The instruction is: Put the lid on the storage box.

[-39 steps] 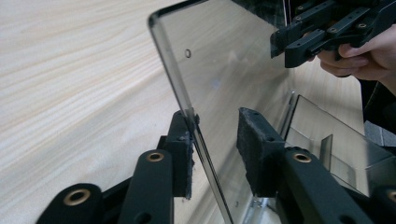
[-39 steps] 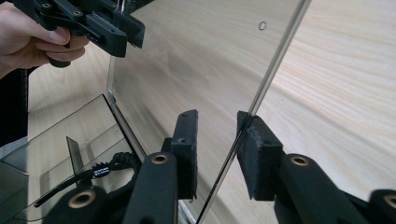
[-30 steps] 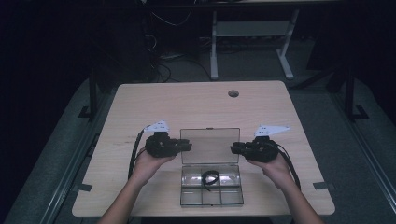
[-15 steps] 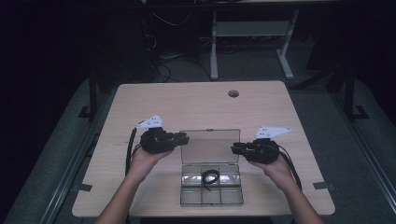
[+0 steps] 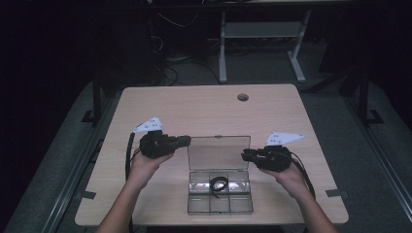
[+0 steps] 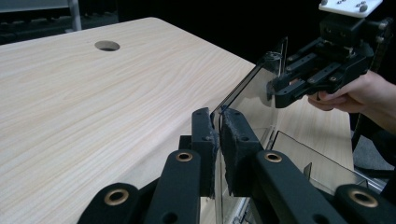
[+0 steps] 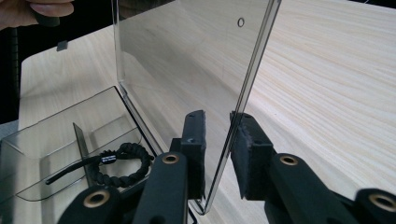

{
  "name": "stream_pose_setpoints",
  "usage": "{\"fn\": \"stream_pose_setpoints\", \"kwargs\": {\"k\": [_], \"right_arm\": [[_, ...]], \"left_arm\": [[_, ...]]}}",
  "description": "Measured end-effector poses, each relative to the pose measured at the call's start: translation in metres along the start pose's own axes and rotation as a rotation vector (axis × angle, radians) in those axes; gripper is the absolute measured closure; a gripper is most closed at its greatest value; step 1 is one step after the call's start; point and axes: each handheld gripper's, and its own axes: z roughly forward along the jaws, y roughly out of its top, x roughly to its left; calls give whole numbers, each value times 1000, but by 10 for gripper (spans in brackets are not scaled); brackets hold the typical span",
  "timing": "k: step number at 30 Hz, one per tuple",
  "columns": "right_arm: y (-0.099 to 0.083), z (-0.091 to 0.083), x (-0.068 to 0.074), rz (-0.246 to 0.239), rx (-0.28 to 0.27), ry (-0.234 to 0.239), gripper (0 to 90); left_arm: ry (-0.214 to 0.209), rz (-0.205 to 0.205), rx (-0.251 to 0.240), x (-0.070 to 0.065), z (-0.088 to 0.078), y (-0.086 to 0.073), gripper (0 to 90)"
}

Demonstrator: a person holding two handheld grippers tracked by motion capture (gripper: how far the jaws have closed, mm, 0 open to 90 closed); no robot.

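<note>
The bench (image 5: 194, 107) is pale wood with a fine straight grain and one dark round hole (image 5: 243, 97). The box (image 5: 243, 204) on it is clear, slightly smoky plastic, and its raised lid (image 5: 218, 153) is see-through too. Inside lies a black braided cord bracelet (image 5: 218, 184) with a small white mark. Both claws, left (image 5: 187, 141) and right (image 5: 244, 154), are matt black with brass-coloured pivot rings, each topped by a light grey plate. The floor around is dark grey.

Dark lab: bare test table (image 5: 204, 107), cables (image 5: 167, 73)
</note>
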Motion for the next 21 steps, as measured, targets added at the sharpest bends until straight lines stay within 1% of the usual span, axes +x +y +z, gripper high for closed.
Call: {"fn": "stream_pose_setpoints", "kwargs": {"k": [5, 8, 9, 12, 17, 21], "right_arm": [[11, -11, 1, -2, -13, -1, 721], [18, -19, 1, -12, -33, -8, 741], [19, -21, 1, -15, -42, -17, 752], [23, -27, 1, -11, -61, -23, 769], [30, -34, -1, -1, -111, -23, 794], [33, -34, -2, -2, -105, -24, 819]], "left_arm": [[-1, 10, -2, -2, -1, 1, 841], [6, 19, -2, -3, -2, 1, 845], [7, 21, -4, -4, -2, 1, 846], [12, 23, -8, -5, -2, 1, 847], [14, 26, -10, -5, -2, 1, 847], [18, 32, -11, -6, -2, 1, 847]]}}
